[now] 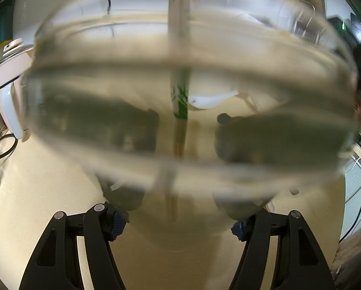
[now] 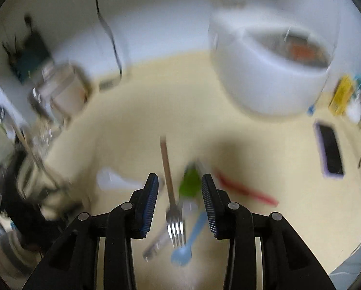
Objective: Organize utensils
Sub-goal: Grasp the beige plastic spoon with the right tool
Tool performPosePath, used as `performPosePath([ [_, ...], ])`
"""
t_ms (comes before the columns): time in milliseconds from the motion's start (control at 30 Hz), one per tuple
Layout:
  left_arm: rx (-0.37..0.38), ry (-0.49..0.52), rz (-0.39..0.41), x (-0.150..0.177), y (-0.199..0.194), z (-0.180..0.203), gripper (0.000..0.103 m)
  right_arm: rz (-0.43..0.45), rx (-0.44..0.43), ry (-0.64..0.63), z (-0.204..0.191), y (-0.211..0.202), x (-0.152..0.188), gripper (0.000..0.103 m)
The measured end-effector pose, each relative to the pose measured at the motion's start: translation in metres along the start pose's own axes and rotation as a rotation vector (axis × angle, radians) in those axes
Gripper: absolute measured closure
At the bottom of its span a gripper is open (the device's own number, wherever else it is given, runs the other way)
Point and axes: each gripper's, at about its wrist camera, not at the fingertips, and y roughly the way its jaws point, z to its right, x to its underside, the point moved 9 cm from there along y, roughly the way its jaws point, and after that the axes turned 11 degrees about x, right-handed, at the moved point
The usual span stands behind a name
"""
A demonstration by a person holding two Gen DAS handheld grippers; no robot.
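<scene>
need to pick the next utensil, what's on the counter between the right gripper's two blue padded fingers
In the right wrist view, the open right gripper frames a wooden-handled metal fork, a green utensil and a light blue plastic spoon.

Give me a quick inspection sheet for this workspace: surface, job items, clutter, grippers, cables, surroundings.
Surface: cream countertop, bare in the middle.
Job's things: clear glass jar with chopsticks standing inside; metal fork, blue plastic fork, red utensil, green item and white spoon lying loose.
Clutter: phone, white round appliance, white kettle.
Grippers: left gripper clamps the jar; right gripper open above the utensils, nothing held.
Cables: black cord along the wall.
Surroundings: white wall; view blurred.
</scene>
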Motion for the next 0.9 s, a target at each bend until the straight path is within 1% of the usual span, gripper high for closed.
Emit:
performPosePath([
  [67,0.0,0.0,0.0,0.0,-0.001,0.0,0.032,-0.07,-0.09,0.007,-0.019,0.019,0.015,0.065],
  [133,0.0,0.0,0.0,0.0,0.0,0.0,0.032,-0.107,-0.123,0.006,-0.036,0.034,0.021,0.065],
  [267,0.0,0.0,0.0,0.0,0.0,0.0,0.032,-0.177,-0.096,0.003,-0.054,0.07,0.023,0.065],
  [367,0.002,-0.001,0.0,0.0,-0.001,0.0,0.032,-0.211,-0.081,-0.011,-0.062,0.087,0.022,0.065],
  [400,0.002,-0.001,0.0,0.001,-0.001,0.001,0.032,-0.214,-0.072,-0.023,-0.064,0.09,0.021,0.065],
  [533,0.004,-0.002,0.0,0.002,-0.002,0.001,0.032,-0.227,0.046,-0.074,-0.06,0.107,0.017,0.066],
  [633,0.005,-0.003,0.001,0.002,-0.004,0.001,0.032,-0.196,0.07,-0.105,-0.061,0.11,0.012,0.066],
  [700,0.006,-0.004,0.001,0.002,-0.004,0.002,0.032,-0.194,0.055,-0.098,-0.059,0.11,0.011,0.069],
  [767,0.006,-0.004,0.001,0.002,-0.005,0.002,0.032,-0.196,0.017,-0.061,-0.055,0.106,0.011,0.073],
  [833,0.005,-0.004,0.001,0.002,-0.004,0.002,0.032,-0.18,-0.019,-0.027,-0.05,0.097,0.012,0.074],
  [900,0.006,-0.004,0.001,0.002,-0.005,0.001,0.032,-0.144,-0.056,0.012,-0.044,0.08,0.009,0.075],
])
